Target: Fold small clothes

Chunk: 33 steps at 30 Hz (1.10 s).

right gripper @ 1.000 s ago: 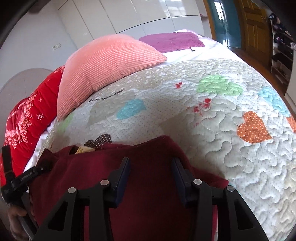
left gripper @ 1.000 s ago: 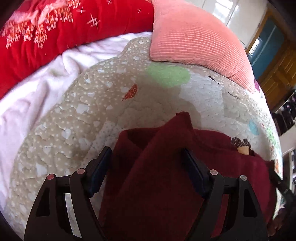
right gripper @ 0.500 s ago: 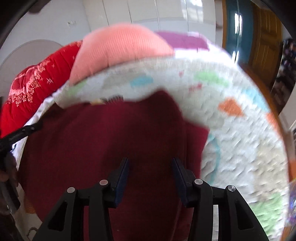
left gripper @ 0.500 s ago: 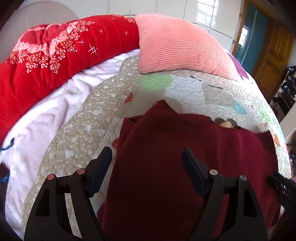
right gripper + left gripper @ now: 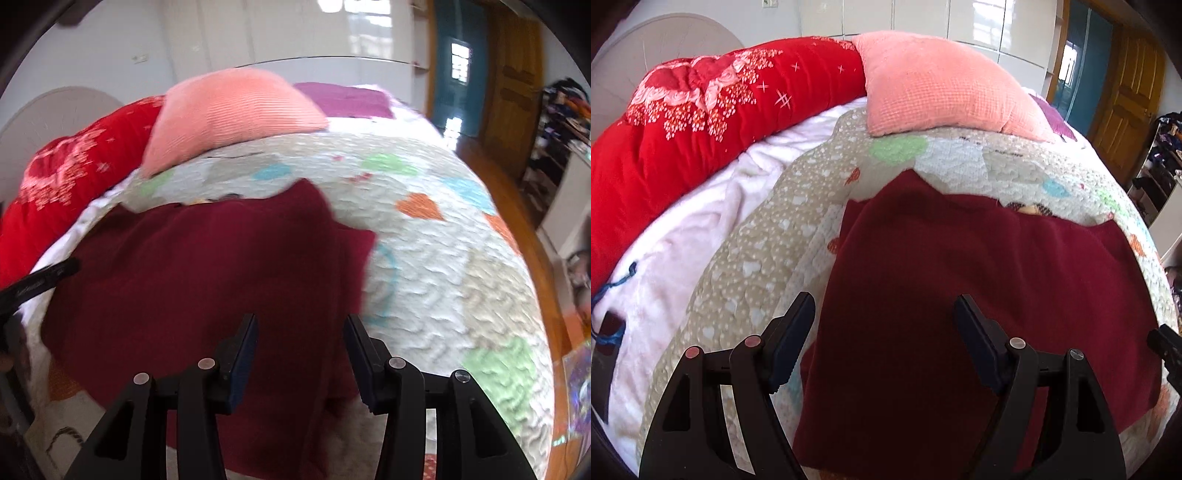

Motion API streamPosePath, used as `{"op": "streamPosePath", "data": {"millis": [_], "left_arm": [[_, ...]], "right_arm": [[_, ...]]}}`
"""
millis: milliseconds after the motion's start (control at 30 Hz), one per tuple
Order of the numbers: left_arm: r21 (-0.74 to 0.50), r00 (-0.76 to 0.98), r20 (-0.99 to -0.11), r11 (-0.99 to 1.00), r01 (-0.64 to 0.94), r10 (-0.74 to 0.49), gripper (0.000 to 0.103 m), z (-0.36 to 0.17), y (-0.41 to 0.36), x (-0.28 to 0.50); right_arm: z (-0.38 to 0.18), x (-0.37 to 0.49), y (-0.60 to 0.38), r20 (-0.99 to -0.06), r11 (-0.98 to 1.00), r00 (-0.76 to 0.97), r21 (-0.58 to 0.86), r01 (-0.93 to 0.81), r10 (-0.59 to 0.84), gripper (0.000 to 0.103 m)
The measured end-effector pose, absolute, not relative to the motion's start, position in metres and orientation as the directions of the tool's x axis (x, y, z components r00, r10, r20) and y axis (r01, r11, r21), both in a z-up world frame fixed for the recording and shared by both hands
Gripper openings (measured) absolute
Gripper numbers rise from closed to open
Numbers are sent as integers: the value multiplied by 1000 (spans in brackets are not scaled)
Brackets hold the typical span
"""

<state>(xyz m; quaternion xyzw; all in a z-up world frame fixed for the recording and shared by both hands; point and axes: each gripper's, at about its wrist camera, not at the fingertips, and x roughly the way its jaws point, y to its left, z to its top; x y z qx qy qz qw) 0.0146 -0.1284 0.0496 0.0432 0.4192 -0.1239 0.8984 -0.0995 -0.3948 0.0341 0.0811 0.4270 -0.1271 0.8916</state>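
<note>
Through the left wrist camera we see our left gripper (image 5: pixel 884 325) with its black jaws spread wide and nothing pinched between them. Just ahead of and beneath the gripper lies the dark maroon knit garment (image 5: pixel 979 280), spread flat on the quilted patchwork bedspread with pastel hearts (image 5: pixel 757 258). The left finger hangs over the bedspread just beside the garment's left edge, the right finger over the cloth itself. Whether either fingertip touches the fabric we cannot tell. Beyond the garment, farther ahead of the gripper, rests a salmon-pink ribbed cushion (image 5: pixel 934 85). Ahead and to the left runs a bright red quilt with white floral print (image 5: pixel 701 122), with a white fluffy blanket (image 5: pixel 683 251) between it and the bedspread. At the far right edge a black piece of the other gripper shows beside the garment.

Through the right wrist camera, which is somewhat blurred, we see our right gripper (image 5: pixel 300 350) with its jaws partly spread and empty, apart from the cloth below. The maroon garment (image 5: pixel 203 277) lies under and ahead of it, reaching mostly to the gripper's left, and its right edge falls just past the right finger. To the right the bedspread (image 5: pixel 443 277) curves away. The pink cushion (image 5: pixel 229 114) sits well ahead, with a flat purple cloth (image 5: pixel 351 99) behind it.
</note>
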Motion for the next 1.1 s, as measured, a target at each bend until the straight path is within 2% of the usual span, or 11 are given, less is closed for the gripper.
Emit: {"op": "streamPosePath", "data": {"millis": [100, 167, 267, 400, 767, 900, 933, 1000, 1100], "left_arm": [[-31, 591, -787, 968, 248, -176, 79, 38, -127, 15], [-46, 561, -810, 971, 234, -173, 79, 30, -126, 16], [-52, 571, -801, 972, 230, -178, 79, 29, -125, 13], [-50, 571, -802, 972, 231, -177, 79, 29, -125, 11], [-42, 578, -797, 971, 233, -174, 79, 29, -125, 8], [-60, 574, -798, 973, 224, -182, 79, 31, -122, 4], [-68, 572, -799, 973, 222, -186, 79, 32, -121, 2], [-88, 572, -794, 970, 226, -205, 79, 36, -119, -3], [-106, 576, -785, 966, 235, -226, 79, 40, -118, -10]], "right_arm": [[18, -94, -406, -818, 948, 564, 78, 308, -116, 46], [15, -93, -406, -810, 954, 574, 67, 292, -119, 45], [19, -95, -402, -798, 960, 585, 29, 277, -145, 33], [23, -99, -403, -790, 965, 596, 20, 261, -145, 26], [27, -99, -402, -796, 953, 575, -8, 304, -190, 24], [42, -109, -395, -766, 954, 593, -87, 288, -249, 9], [43, -110, -396, -765, 952, 590, -100, 290, -260, 9], [44, -113, -401, -772, 952, 588, -68, 298, -239, 9], [48, -124, -411, -765, 953, 625, 52, 299, -154, 10]]}}
